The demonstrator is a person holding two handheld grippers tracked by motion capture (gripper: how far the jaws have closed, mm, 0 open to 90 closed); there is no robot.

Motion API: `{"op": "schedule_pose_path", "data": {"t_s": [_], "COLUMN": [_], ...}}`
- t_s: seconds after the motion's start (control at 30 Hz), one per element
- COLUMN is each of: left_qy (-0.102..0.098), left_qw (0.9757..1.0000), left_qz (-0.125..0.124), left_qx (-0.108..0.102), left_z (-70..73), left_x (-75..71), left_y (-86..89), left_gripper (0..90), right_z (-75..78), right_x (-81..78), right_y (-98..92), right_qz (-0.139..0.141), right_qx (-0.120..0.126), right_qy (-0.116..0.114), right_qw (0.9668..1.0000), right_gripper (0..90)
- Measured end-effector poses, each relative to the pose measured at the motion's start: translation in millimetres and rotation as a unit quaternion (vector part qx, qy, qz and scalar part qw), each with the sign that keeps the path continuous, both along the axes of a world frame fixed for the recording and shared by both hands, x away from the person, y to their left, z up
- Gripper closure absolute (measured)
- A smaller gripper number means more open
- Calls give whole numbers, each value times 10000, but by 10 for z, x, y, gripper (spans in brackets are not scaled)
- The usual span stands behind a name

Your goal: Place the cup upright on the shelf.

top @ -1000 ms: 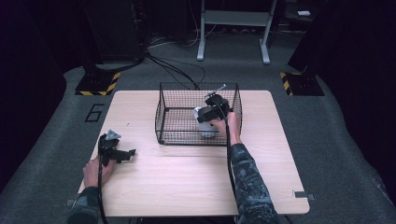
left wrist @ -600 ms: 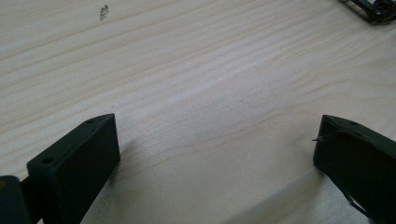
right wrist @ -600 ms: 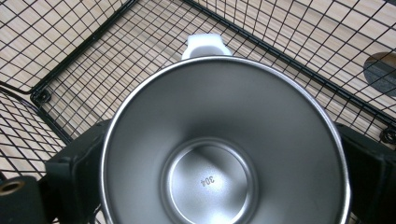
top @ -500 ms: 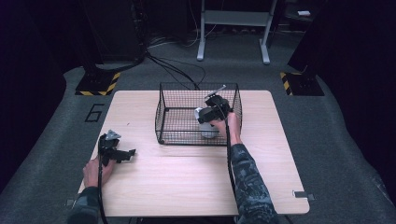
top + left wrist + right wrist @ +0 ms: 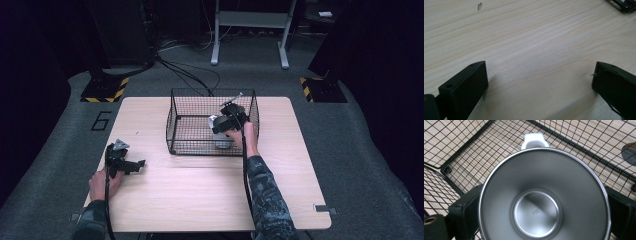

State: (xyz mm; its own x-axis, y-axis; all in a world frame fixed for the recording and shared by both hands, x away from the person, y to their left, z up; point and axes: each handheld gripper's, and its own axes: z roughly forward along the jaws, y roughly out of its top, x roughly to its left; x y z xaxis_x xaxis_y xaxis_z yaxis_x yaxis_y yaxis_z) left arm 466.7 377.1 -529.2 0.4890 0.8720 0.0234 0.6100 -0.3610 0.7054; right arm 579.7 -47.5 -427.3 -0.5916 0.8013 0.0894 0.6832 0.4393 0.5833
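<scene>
Right gripper (image 5: pixel 226 125) reaches into the basket (image 5: pixel 172 120), jaws clamped on either side of a steel cup (image 5: pixel 544 195) with a white handle (image 5: pixel 534 140). Left gripper (image 5: pixel 131 164) rests wide open on the table (image 5: pixel 200 195), holding nothing. Cup bottom stamped "304" (image 5: pixel 535 211). Floor marking "6" (image 5: pixel 101 120); hazard-striped bases (image 5: pixel 102 90) behind.

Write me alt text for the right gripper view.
A shiny round stainless steel cup, seen from above with a white handle, sits between the right gripper's black jaws. Below it is a black wire mesh basket on a pale wooden table.
</scene>
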Motion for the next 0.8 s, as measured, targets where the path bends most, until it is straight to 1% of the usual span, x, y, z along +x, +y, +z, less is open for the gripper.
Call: {"op": "schedule_pose_path", "data": {"t_s": [0.03, 0.07, 0.17, 0.2, 0.33, 0.4, 0.43, 0.47, 0.5, 0.57, 0.67, 0.7, 0.73, 0.8], "left_qy": [0, -1, -7, 1, 0, 0, 0, -11, 0, -1, 0, 0, 0, -11], "left_qw": [10000, 10000, 10000, 10000, 10000, 10000, 10000, 10000, 10000, 10000, 10000, 10000, 10000, 10000], "left_qz": [0, -1, -4, -1, 0, -1, -1, 5, -1, -2, 0, 0, -1, 6], "left_qx": [0, 1, -10, 1, 0, 0, 0, -4, 2, 2, 0, 0, 1, -4], "left_z": [0, 0, -2, 0, 0, 0, 0, -2, 0, 0, 0, 0, 0, -2], "left_x": [0, 0, 1, 0, 0, 0, 0, 0, 0, 0, 0, 0, 0, 0], "left_y": [0, 0, 0, 0, -1, 0, 0, -1, 0, 0, 0, 0, 0, -1], "left_gripper": [3, 3, 3, 3, 3, 3, 3, 3, 3, 3, 3, 3, 3, 3], "right_z": [-1, -4, 15, 20, 60, 92, 92, 121, 136, 176, 258, 258, 336, 364], "right_x": [-11, -8, -34, -29, -51, -72, -72, -94, -101, -131, -199, -199, -270, -295], "right_y": [-2, -19, -17, -27, -43, -51, -51, -61, -79, -108, -163, -163, -210, -224], "right_qz": [-70, 9, -84, -47, -35, -24, -24, -105, -54, -54, -58, -58, -36, -22], "right_qx": [47, 80, 233, 282, 397, 388, 388, 478, 470, 496, 659, 659, 784, 802], "right_qy": [51, 68, 91, -18, -97, -178, -178, -236, -264, -373, -497, -497, -584, -619], "right_qw": [10000, 9999, 9997, 9996, 9992, 9991, 9991, 9985, 9985, 9981, 9966, 9966, 9952, 9949], "right_gripper": [41, 36, 0, 0, 0, 0, 0, 0, 0, 0, 0, 0, 0, 0]}}
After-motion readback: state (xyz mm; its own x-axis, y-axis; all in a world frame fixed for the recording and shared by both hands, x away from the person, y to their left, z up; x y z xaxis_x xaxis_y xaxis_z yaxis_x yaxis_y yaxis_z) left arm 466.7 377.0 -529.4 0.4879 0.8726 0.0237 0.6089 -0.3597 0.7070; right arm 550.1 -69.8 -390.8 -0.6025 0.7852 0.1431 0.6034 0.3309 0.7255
